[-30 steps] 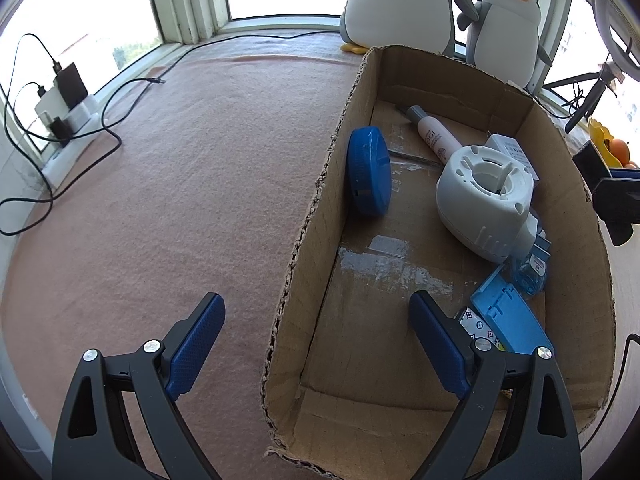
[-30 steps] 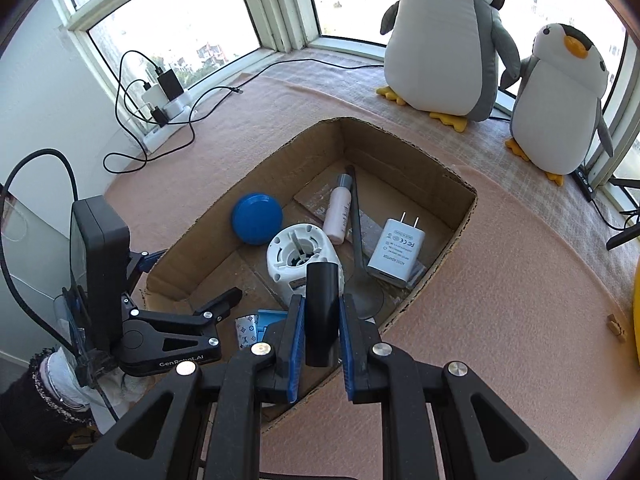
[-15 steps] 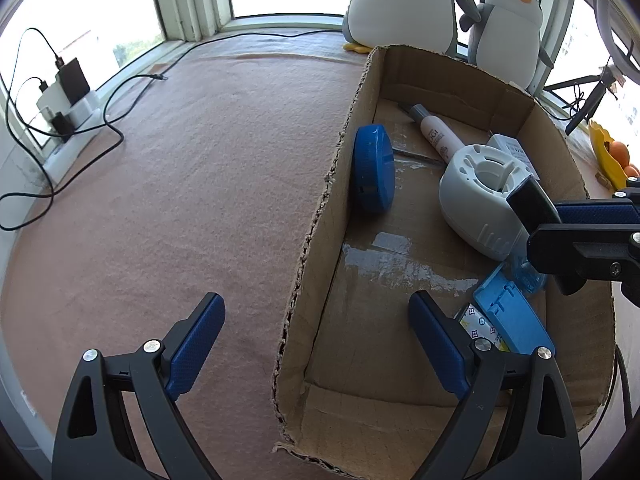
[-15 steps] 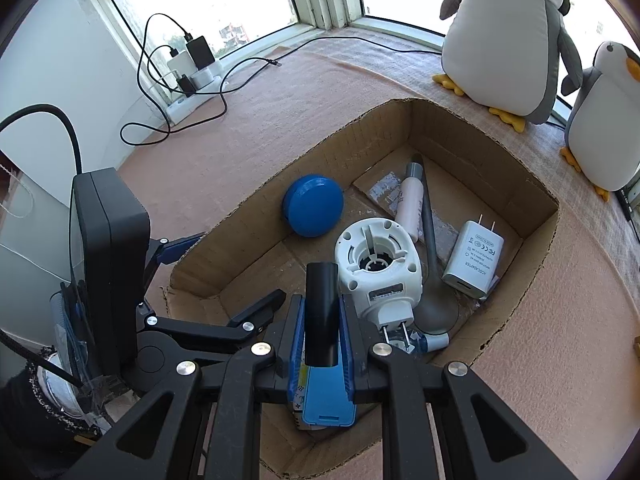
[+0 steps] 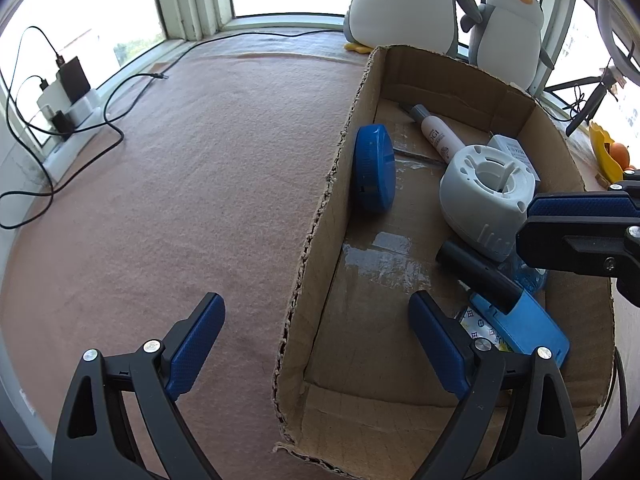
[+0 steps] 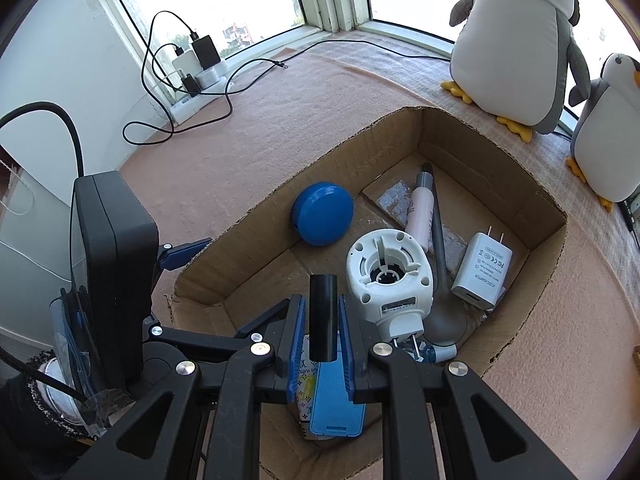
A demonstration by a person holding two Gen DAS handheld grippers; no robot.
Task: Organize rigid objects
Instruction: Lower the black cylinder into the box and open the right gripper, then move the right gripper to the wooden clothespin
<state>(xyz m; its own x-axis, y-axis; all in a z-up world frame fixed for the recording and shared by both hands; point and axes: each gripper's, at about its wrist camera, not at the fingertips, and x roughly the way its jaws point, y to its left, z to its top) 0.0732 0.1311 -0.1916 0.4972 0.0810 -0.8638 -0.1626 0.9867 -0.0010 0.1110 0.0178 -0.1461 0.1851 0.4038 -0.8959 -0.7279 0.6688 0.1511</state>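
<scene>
A cardboard box (image 5: pixel 320 216) stands open on the pink mat. Inside lie a blue round disc (image 5: pixel 374 168), a white round device (image 5: pixel 486 196), a pale tube (image 6: pixel 420 216), a grey spoon (image 6: pixel 440 264), a white charger (image 6: pixel 482 274) and a flat blue case (image 6: pixel 336 404). My right gripper (image 6: pixel 322 308) is shut on a black cylinder (image 6: pixel 323 316), held low inside the box over the blue case, beside the white device. My left gripper (image 5: pixel 314 300) is open and straddles the box's left wall, one finger outside, one inside, neither pad touching the cardboard.
Two penguin plush toys (image 6: pixel 516 40) stand on the mat behind the box. A power strip with chargers and loose cables (image 6: pixel 196 76) lies by the window at the left. A yellow holder with an orange (image 5: pixel 612 152) sits at the far right.
My right gripper has carried the black cylinder over the box's near edge and down inside, close to the white device. The left gripper has stayed astride the wall.
</scene>
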